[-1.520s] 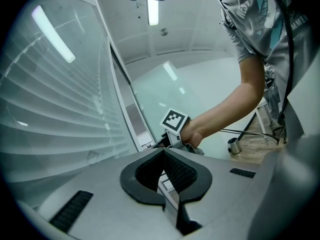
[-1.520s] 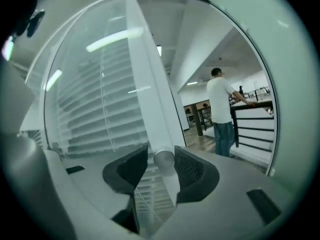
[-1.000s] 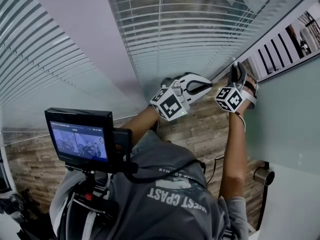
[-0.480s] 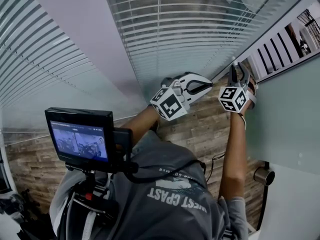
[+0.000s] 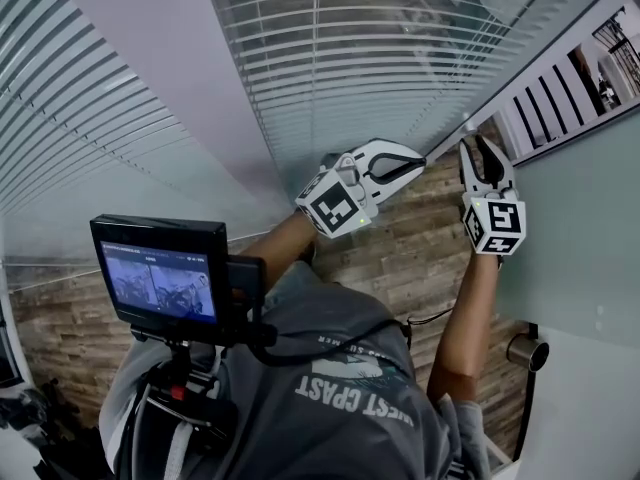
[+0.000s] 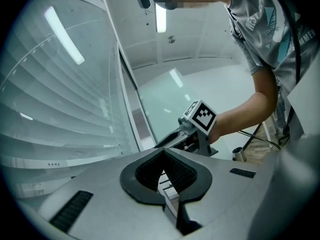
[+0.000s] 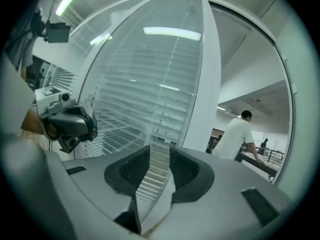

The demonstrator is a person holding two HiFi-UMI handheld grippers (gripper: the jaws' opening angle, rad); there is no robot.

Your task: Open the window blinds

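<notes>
Slats of the white horizontal window blinds (image 5: 400,48) fill the top of the head view, above a brown wood-plank floor (image 5: 400,258); the left tool (image 5: 412,158), white with a black-and-white marker cube, reaches up close to the lower slats with its jaws drawn together; the right tool (image 5: 473,143) stands just to its right, apart from it and beside the white window frame, its black-edged jaws slightly spread with nothing between them; a small black monitor (image 5: 160,280) on a rig sits lower left above the person's grey shirt, and a short metal cylinder (image 5: 522,350) stands on the floor at the lower right. From the left gripper view, the left tool (image 6: 163,153) has its ribbed black pads meeting at the tips, and no object can be made out between them; the blinds (image 6: 55,109) curve away on the left, and the right tool (image 6: 190,131) is held up by a bare forearm near the frame. From the right gripper view, the right tool (image 7: 159,159) shows a clear gap between its pads, gripping nothing; the blinds (image 7: 145,94) lie straight beyond that gap, narrow openings showing between the slats; the left tool (image 7: 65,121) hangs at the left edge, and a person in a white shirt (image 7: 240,134) stands far off on the right.
</notes>
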